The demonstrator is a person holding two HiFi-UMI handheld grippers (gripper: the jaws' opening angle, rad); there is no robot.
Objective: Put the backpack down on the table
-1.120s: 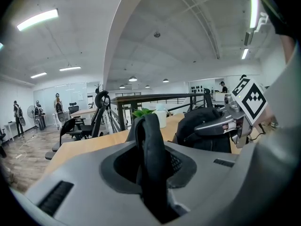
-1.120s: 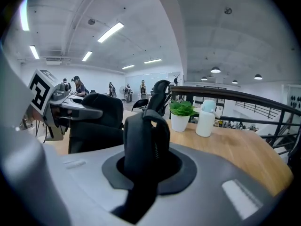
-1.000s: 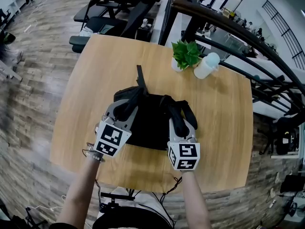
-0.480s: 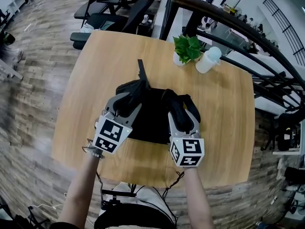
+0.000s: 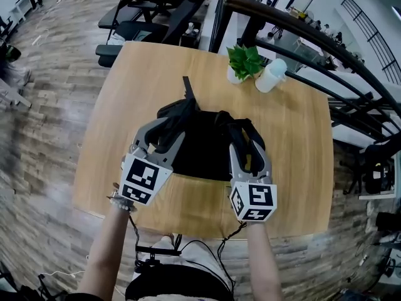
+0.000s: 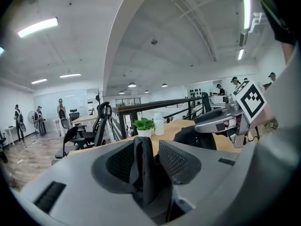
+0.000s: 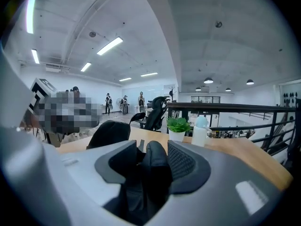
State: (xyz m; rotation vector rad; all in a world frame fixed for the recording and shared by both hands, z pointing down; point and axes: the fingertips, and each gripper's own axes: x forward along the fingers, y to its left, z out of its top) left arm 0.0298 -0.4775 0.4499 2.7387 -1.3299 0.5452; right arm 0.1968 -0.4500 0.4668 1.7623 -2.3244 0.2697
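Note:
The black backpack [image 5: 200,146] lies flat on the round wooden table [image 5: 125,105], straps toward me. My left gripper [image 5: 164,130] is over its left side, open, with the left shoulder strap [image 6: 141,168] standing loose between the jaws. On the right, my right gripper [image 5: 247,144] is also open, the padded right strap [image 7: 154,168] lying between its jaws. In both gripper views there is a gap beside the strap. The bag's body [image 7: 110,132] rests on the table ahead of the jaws.
A small potted plant [image 5: 244,61] and a white bottle [image 5: 270,75] stand at the table's far edge. Black office chairs [image 5: 150,11] sit beyond the table. A dark railing [image 5: 301,36] runs along the right. Wooden floor surrounds the table.
Both grippers' jaws have spread wider around the straps. Both hands have risen and drawn slightly back toward me, while the backpack stays on the table.

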